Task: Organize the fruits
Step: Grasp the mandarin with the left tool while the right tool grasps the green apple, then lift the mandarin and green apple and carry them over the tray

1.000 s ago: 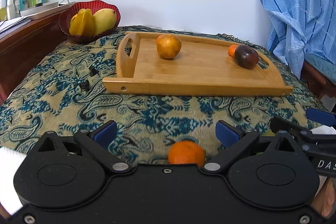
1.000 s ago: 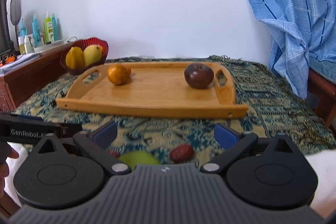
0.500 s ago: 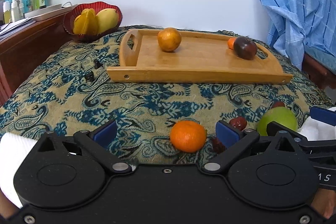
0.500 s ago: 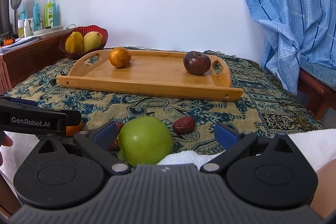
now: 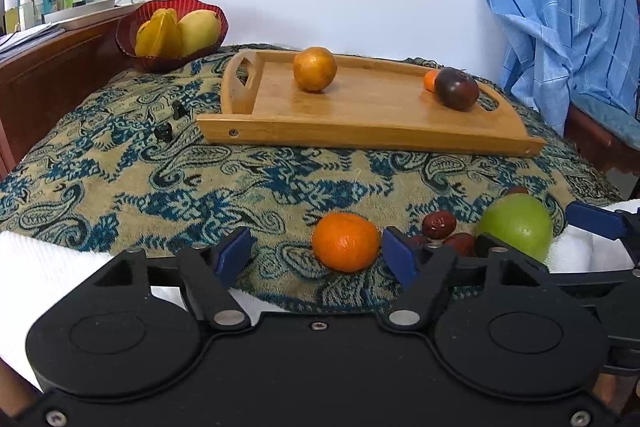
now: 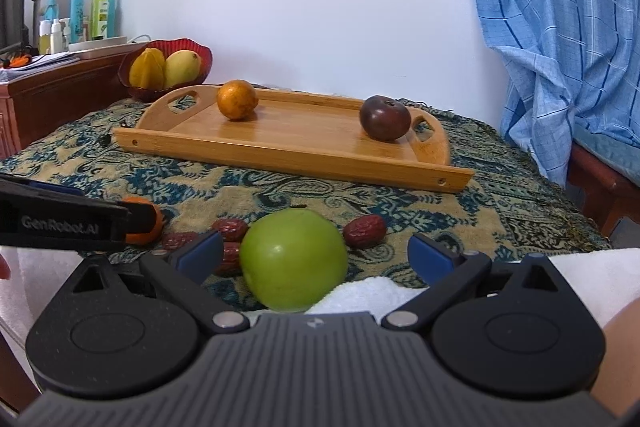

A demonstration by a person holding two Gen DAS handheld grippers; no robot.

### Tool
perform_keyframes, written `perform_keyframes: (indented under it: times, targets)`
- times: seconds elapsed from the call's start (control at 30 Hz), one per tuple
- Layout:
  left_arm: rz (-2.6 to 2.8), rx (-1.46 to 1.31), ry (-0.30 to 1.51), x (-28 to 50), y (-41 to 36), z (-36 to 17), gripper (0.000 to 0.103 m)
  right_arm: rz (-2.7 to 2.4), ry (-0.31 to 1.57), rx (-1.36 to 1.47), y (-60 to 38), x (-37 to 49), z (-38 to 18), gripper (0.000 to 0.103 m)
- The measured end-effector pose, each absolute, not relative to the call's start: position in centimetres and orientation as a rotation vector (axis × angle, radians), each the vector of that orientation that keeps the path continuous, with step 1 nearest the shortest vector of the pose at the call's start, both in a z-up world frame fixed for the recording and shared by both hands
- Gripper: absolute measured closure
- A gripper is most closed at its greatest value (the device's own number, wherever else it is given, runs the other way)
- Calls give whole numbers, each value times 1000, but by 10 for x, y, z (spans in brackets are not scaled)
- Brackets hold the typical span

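A small orange tangerine [image 5: 345,242] lies on the patterned cloth between the pads of my open left gripper [image 5: 316,259], close to the right pad. A green apple [image 6: 294,259] lies between the pads of my open right gripper [image 6: 316,255], nearer the left pad; it also shows in the left wrist view [image 5: 516,223]. Several red dates [image 6: 365,230] lie around the apple. The wooden tray [image 5: 360,131] farther back holds an orange [image 5: 314,68], a dark purple fruit [image 5: 457,89] and a small tangerine [image 5: 429,80].
A red bowl [image 5: 132,47] with a starfruit and a mango stands at the back left, beside a wooden cabinet [image 5: 48,75] with bottles. A chair with a blue cloth [image 5: 568,27] stands at the right. White towels [image 6: 580,279] lie at the near edge.
Both grippers pulled back and rose. The tangerine and the green apple came fully into view between the pads, and the dates appeared. The left gripper's pads have narrowed somewhat.
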State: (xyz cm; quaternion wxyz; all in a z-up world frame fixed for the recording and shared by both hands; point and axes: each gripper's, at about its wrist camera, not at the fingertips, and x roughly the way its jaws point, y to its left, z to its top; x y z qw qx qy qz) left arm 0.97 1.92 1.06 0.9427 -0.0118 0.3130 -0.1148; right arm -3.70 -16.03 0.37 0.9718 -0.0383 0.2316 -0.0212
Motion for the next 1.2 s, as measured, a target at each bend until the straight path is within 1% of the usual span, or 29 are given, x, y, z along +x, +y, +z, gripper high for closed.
perform_keyframes:
  times: [0.03, 0.23, 0.33, 0.5, 0.7, 1.2]
  targets:
    - [-238, -27, 640, 9, 19, 10, 41, -40, 468, -77, -160, -37, 3, 1]
    - [-263, -29, 643, 8, 18, 11, 51, -20, 469, -66, -157, -38, 2, 7]
    - [-271, -26, 647, 8, 17, 12, 54, -20, 469, -68, -155, -37, 2, 12]
    - [-271, -34, 661, 9, 15, 10, 55, -15, 482, -66, -155, -36, 1, 23]
    - [-279, -24, 675, 10, 13, 7, 57, -18, 487, -68, -155, -36, 0, 29]
    - [-282, -14, 675, 12, 10, 5, 61, -19, 505, -49, -156, -33, -2, 32]
